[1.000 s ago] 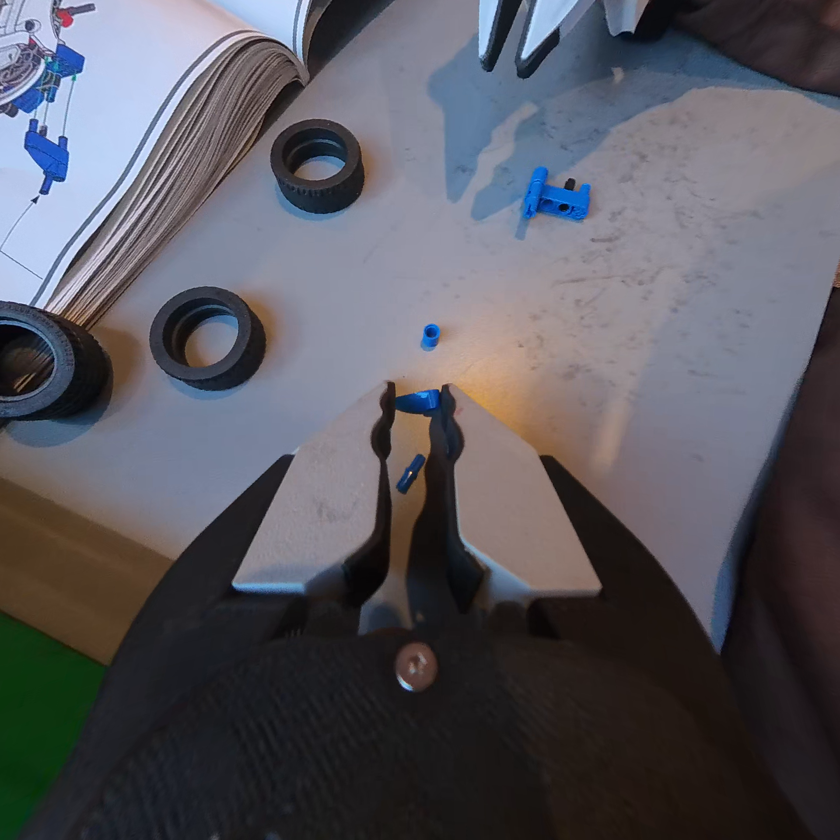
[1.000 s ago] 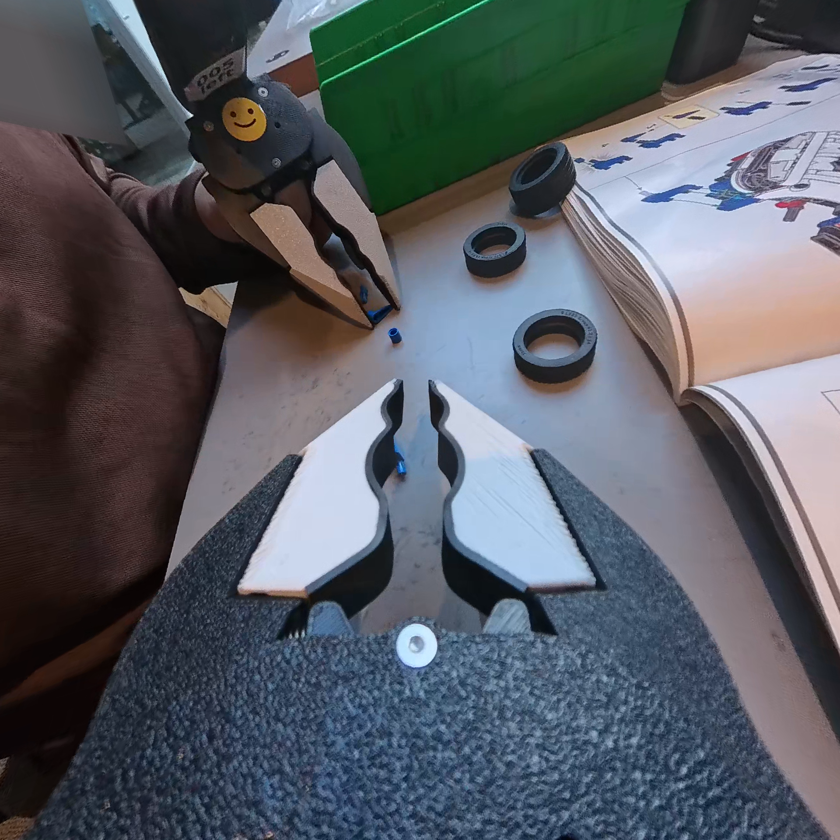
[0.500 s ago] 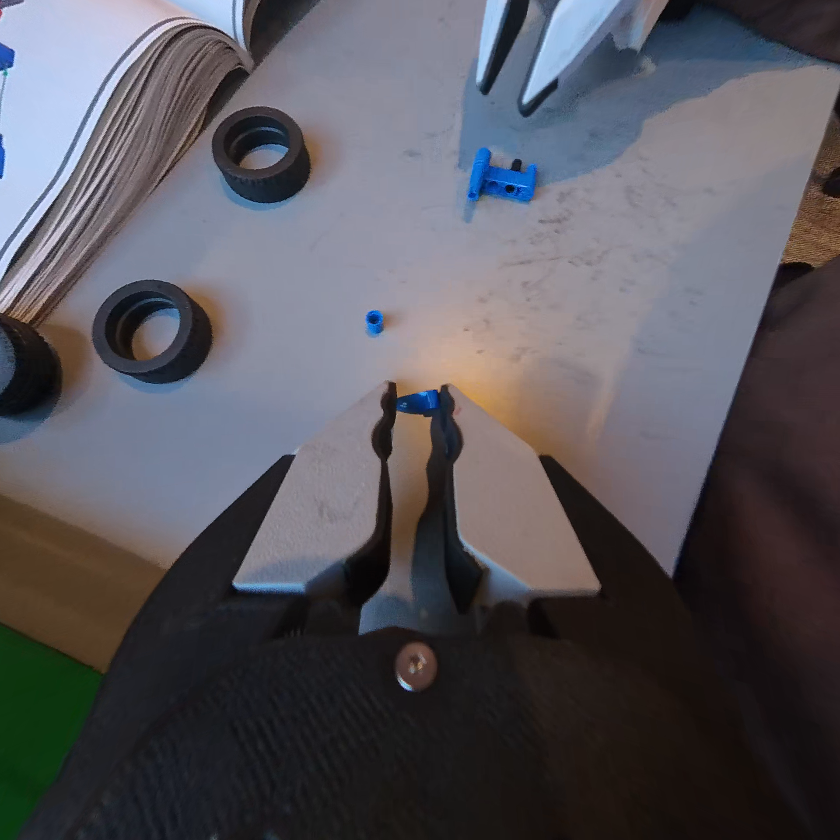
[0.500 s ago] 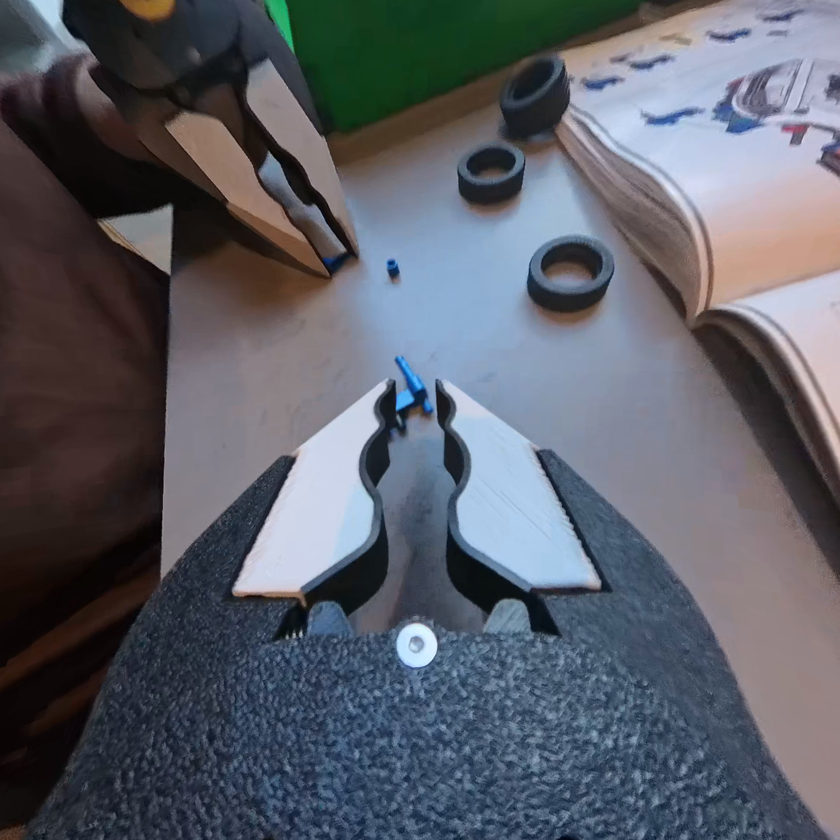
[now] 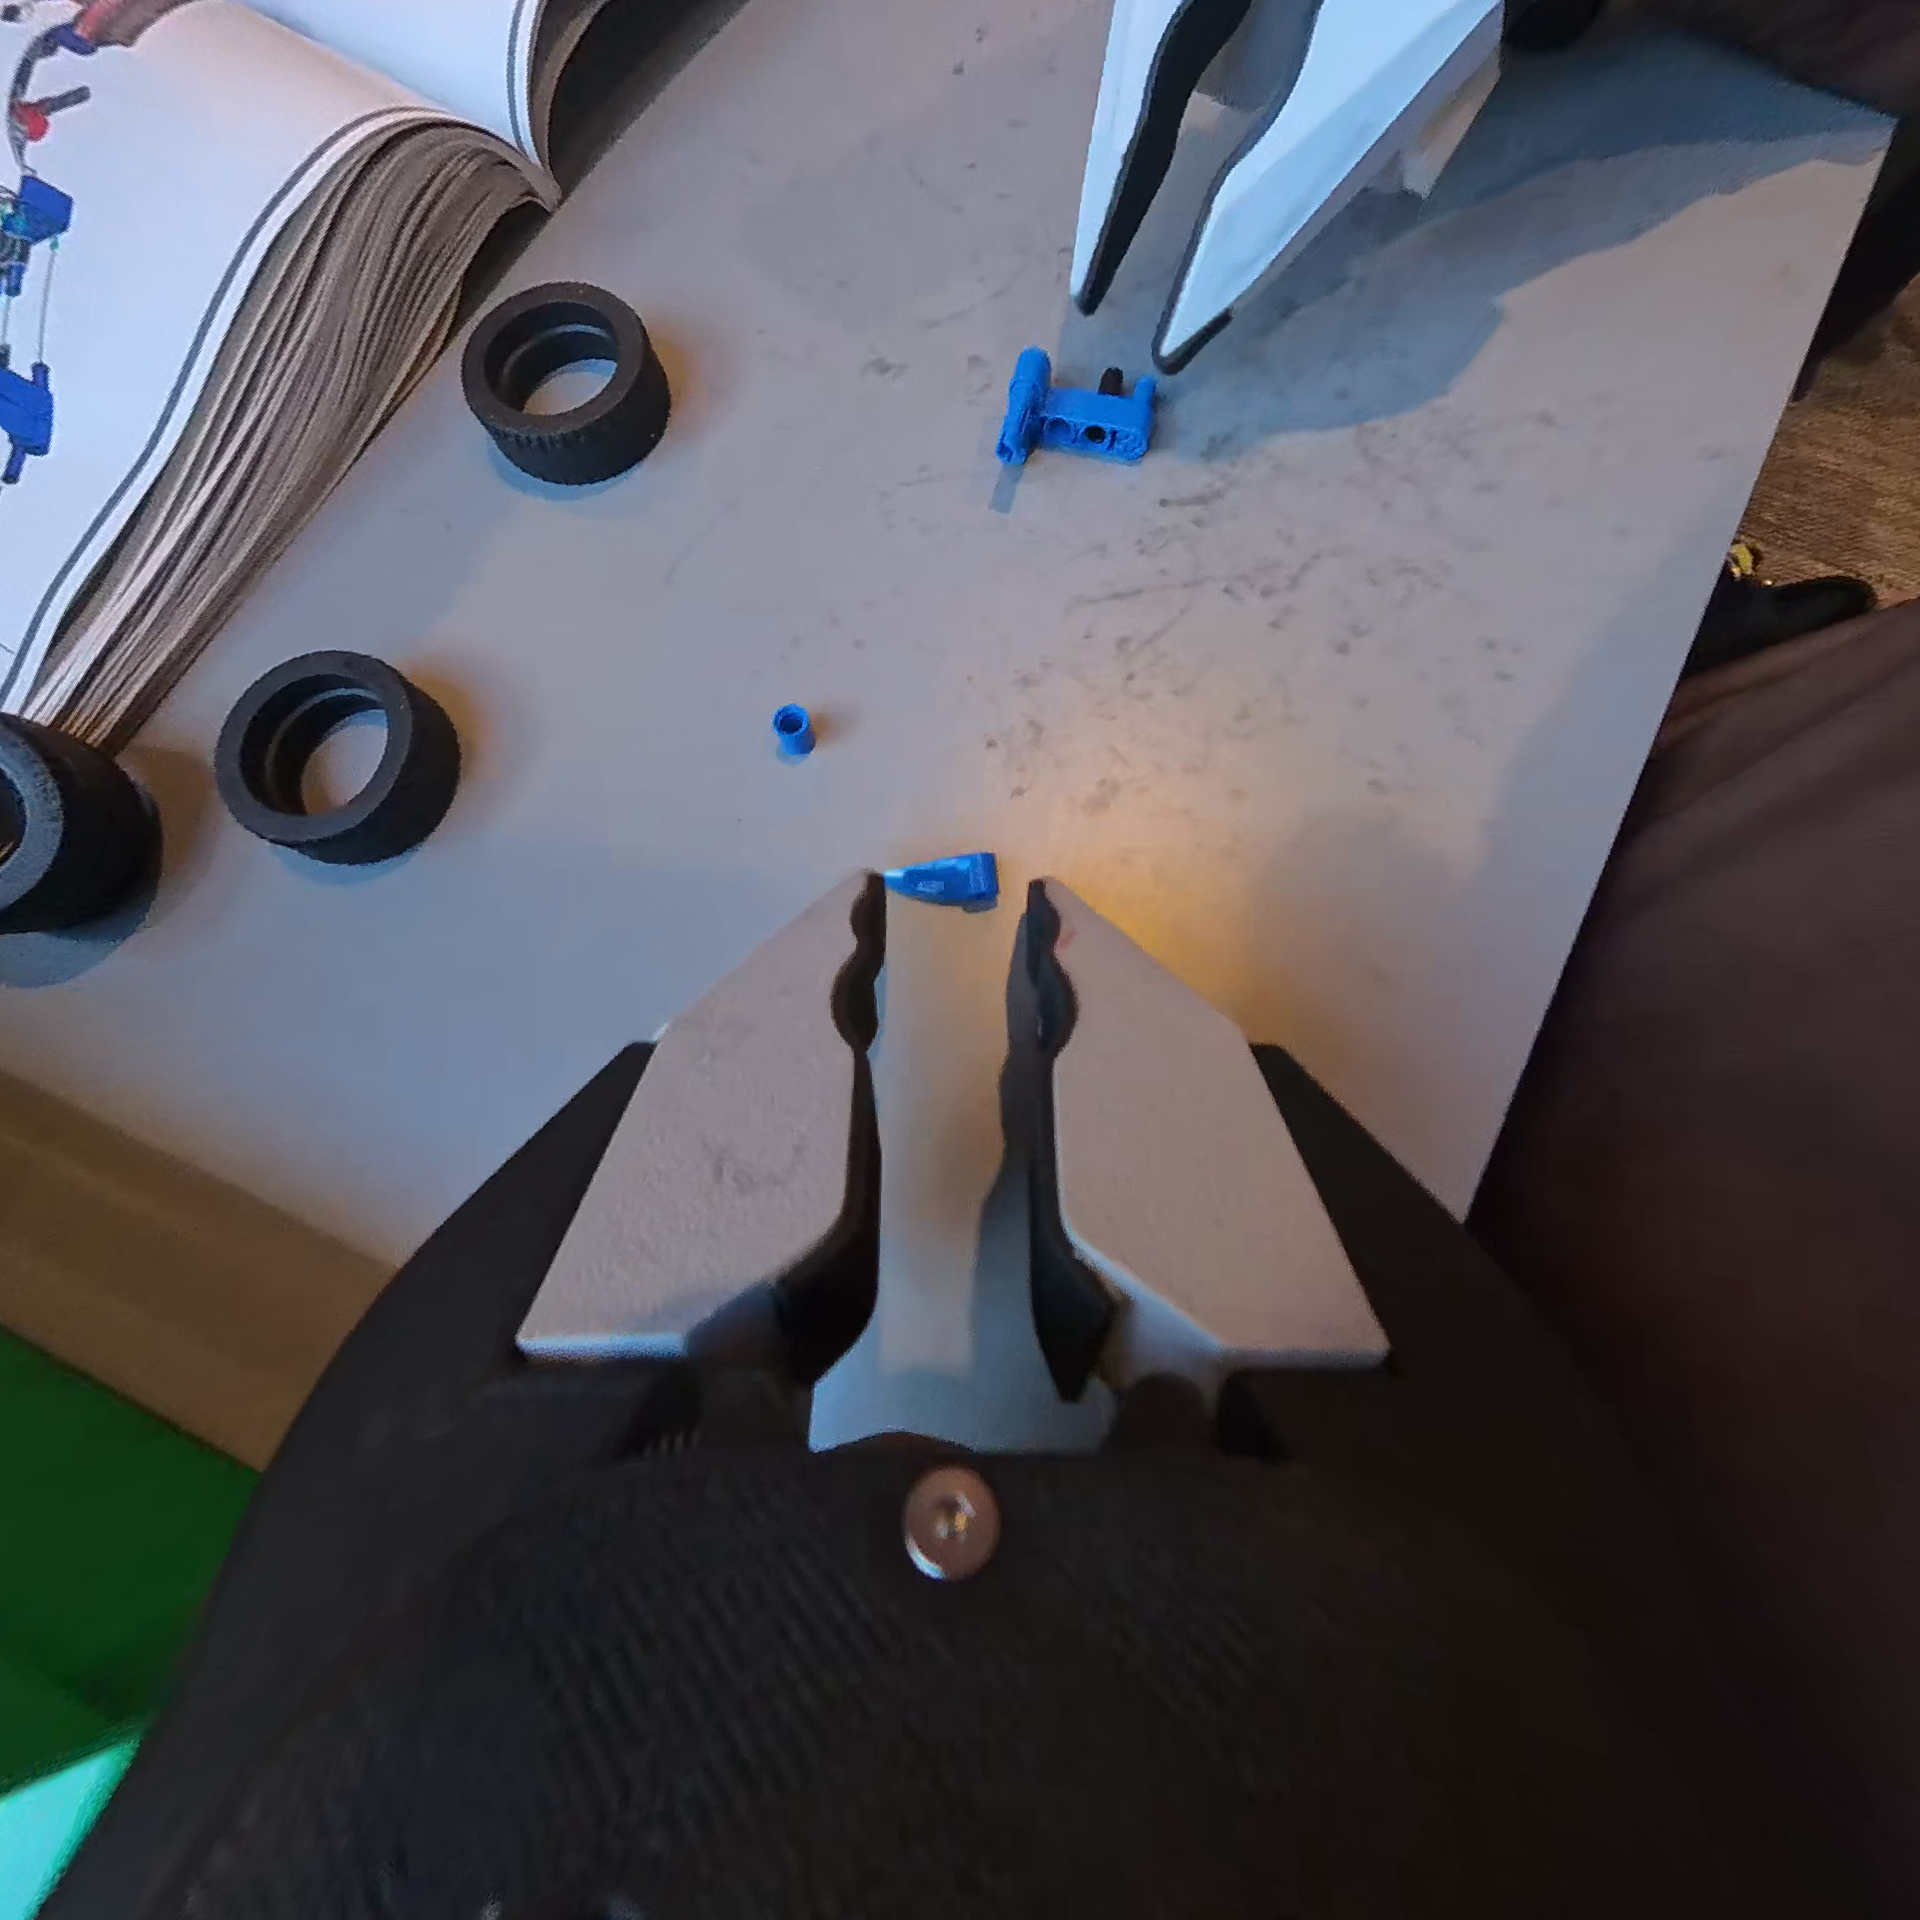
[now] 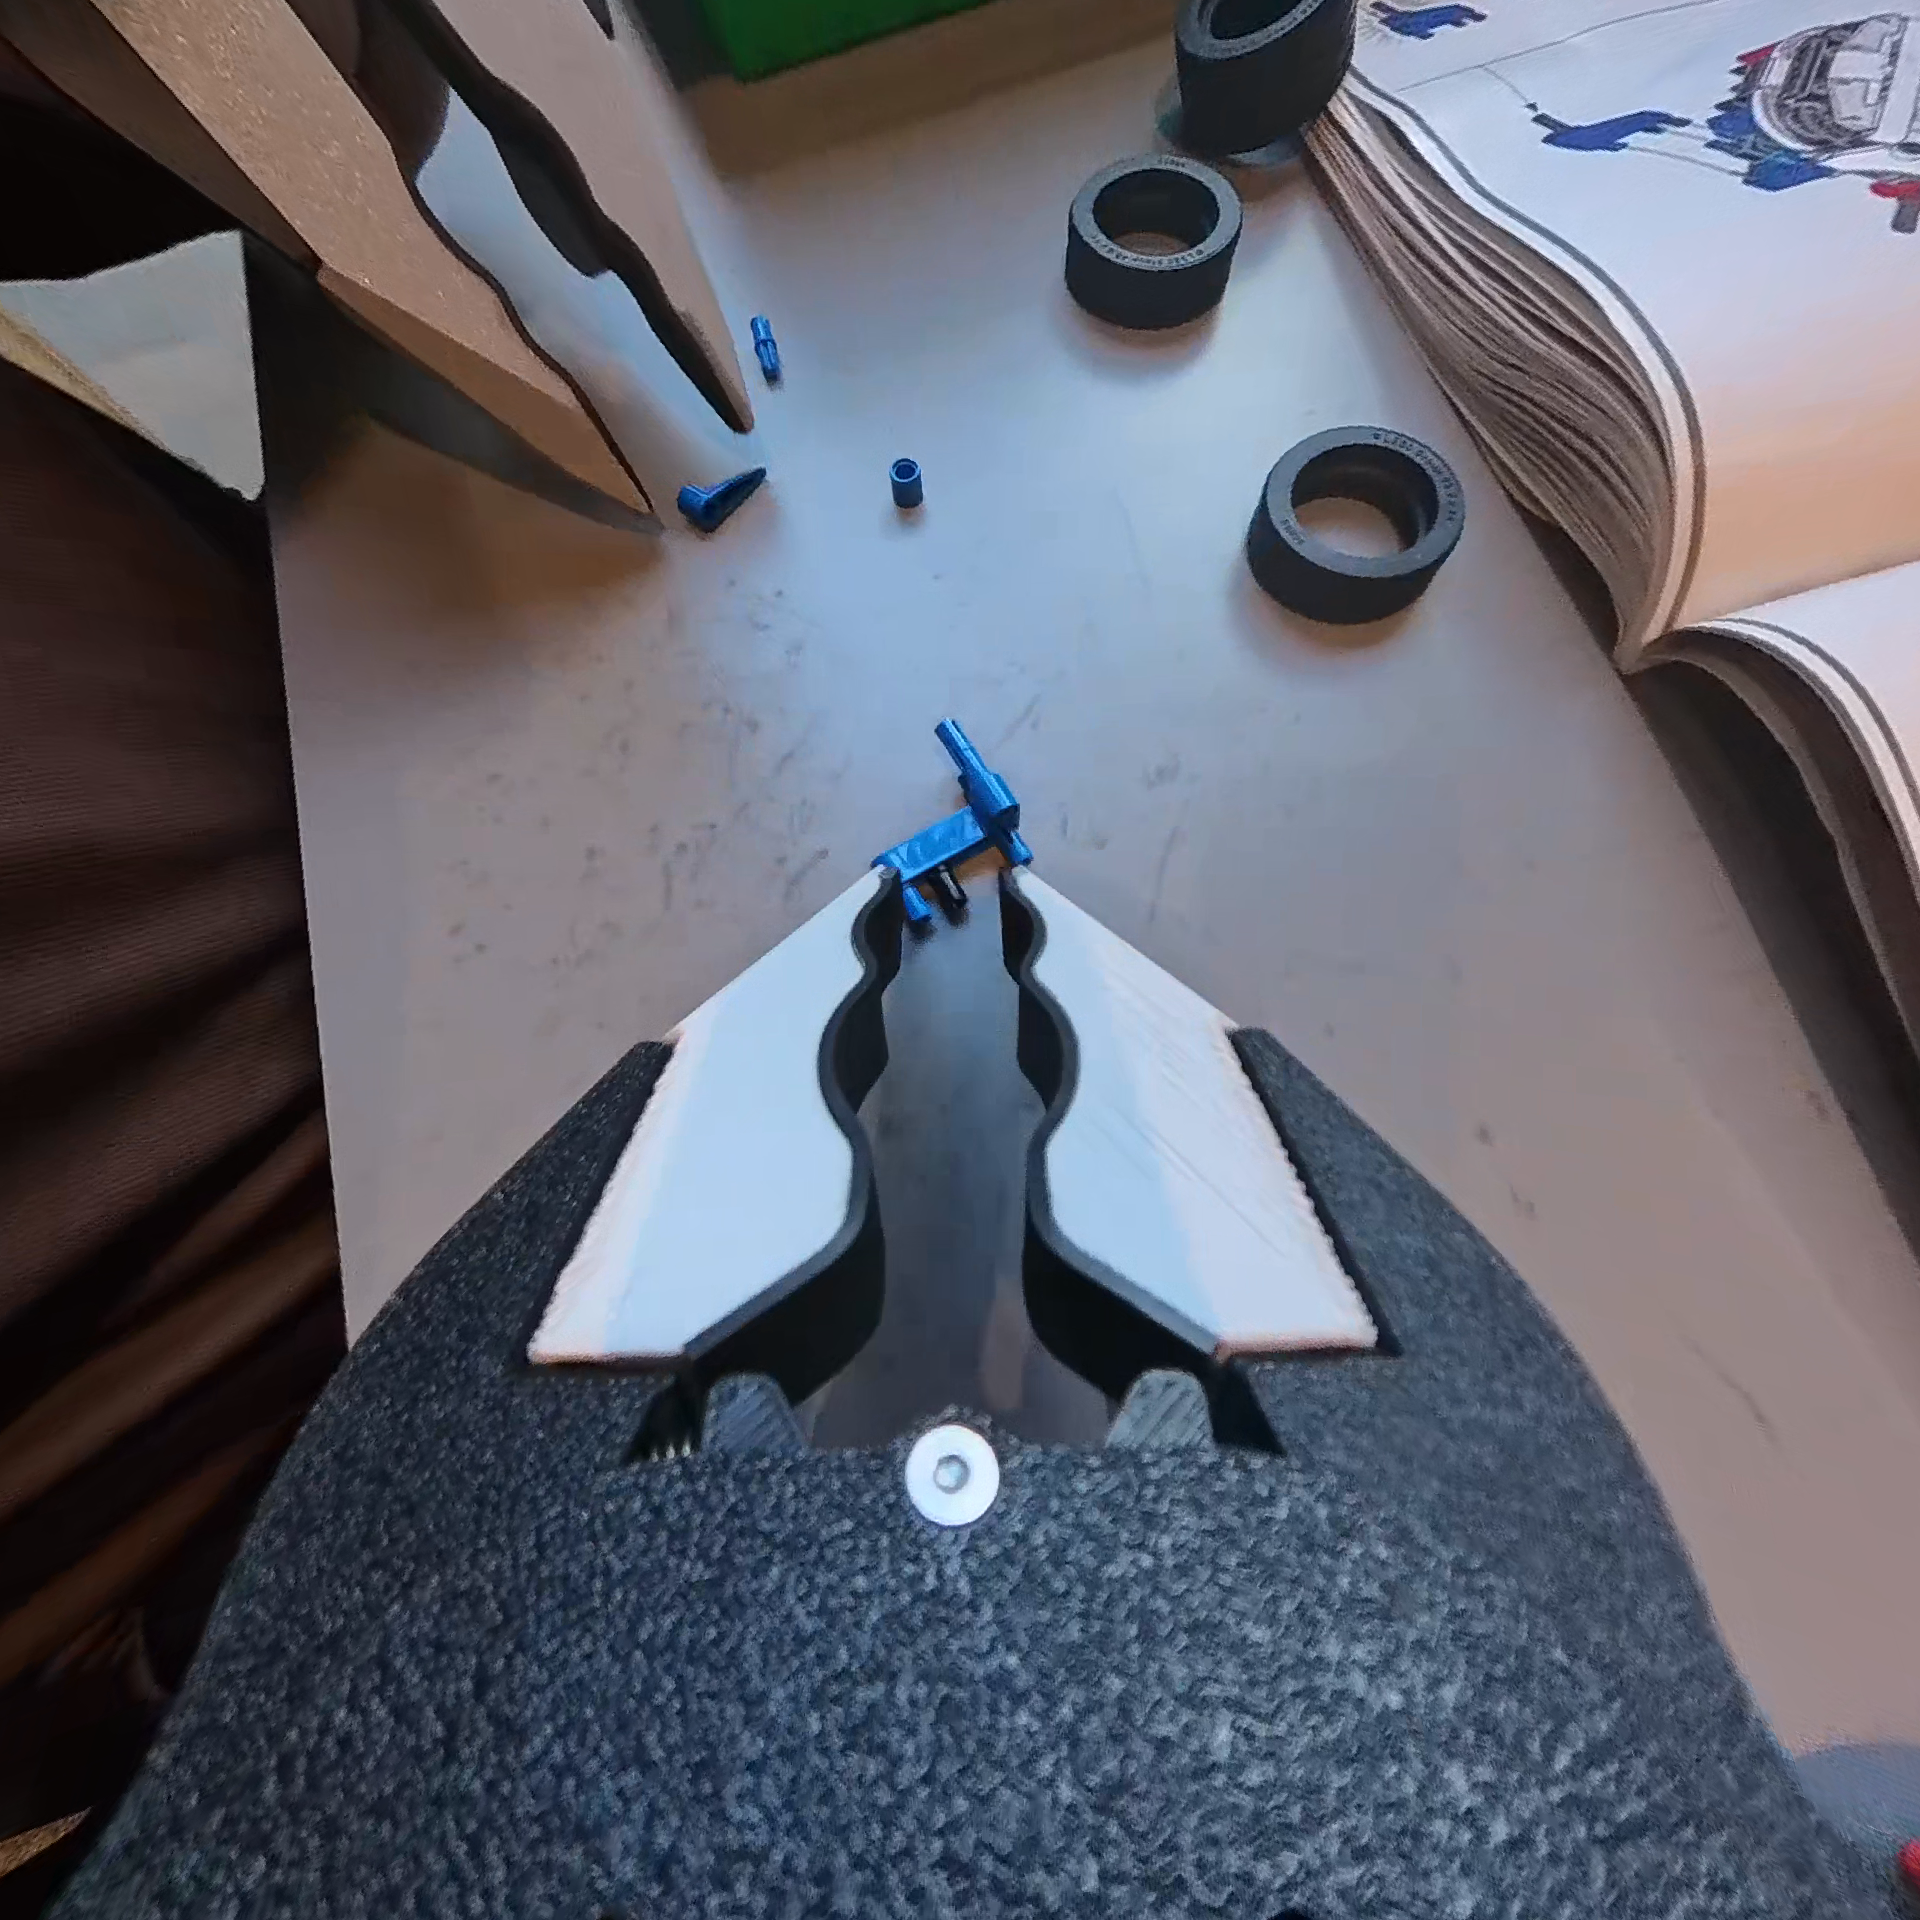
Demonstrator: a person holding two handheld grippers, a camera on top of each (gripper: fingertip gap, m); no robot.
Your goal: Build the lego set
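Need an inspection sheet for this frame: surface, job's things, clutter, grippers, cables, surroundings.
Surface: grey table, scuffed, with a warm light patch near the left gripper.
Job's things: blue connector assembly at the right gripper's tips; blue wedge piece lying just ahead of the left gripper's tips; small blue bush standing alone; blue pin; three black tyres, one being; open instruction book.
Clutter: nothing seen.
Grippers: left gripper open, holding nothing; right gripper open, straddling the assembly's near end, not clamped.
Cables: nothing seen.
Surroundings: green bin beyond the table edge; a person's brown sleeve.
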